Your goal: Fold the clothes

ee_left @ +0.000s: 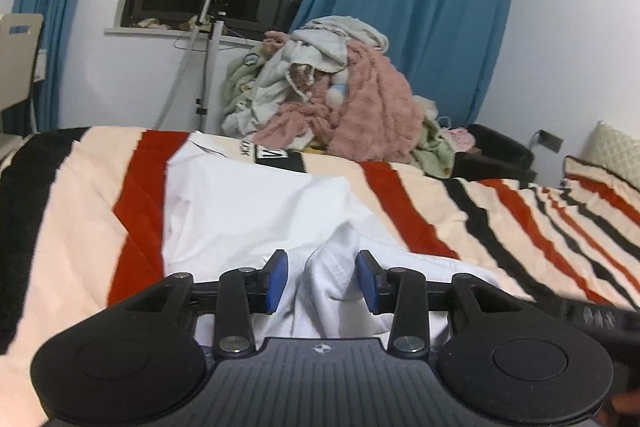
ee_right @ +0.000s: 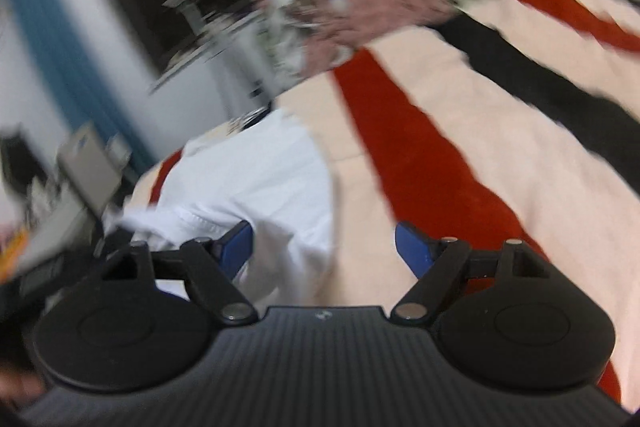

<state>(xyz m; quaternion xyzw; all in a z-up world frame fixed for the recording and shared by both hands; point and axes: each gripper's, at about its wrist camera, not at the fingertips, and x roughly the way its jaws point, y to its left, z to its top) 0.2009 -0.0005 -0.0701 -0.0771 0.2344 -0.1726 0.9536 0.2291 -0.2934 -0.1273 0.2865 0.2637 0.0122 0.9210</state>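
Note:
A white garment (ee_left: 248, 203) with a black printed band lies on the striped bed cover (ee_left: 80, 195). My left gripper (ee_left: 322, 277) is open, its blue pads (ee_left: 276, 281) on either side of a raised bunch of the white fabric without pinching it. My right gripper (ee_right: 324, 247) is open wide and empty, tilted, above the bed cover (ee_right: 460, 147). The white garment (ee_right: 256, 179) lies at its left pad (ee_right: 236, 247). The right wrist view is blurred.
A pile of pink, grey and green clothes (ee_left: 328, 95) sits at the bed's far edge under blue curtains (ee_left: 408, 11). A white stand (ee_left: 210, 55) stands by the window. A pillow (ee_left: 612, 151) lies at the far right.

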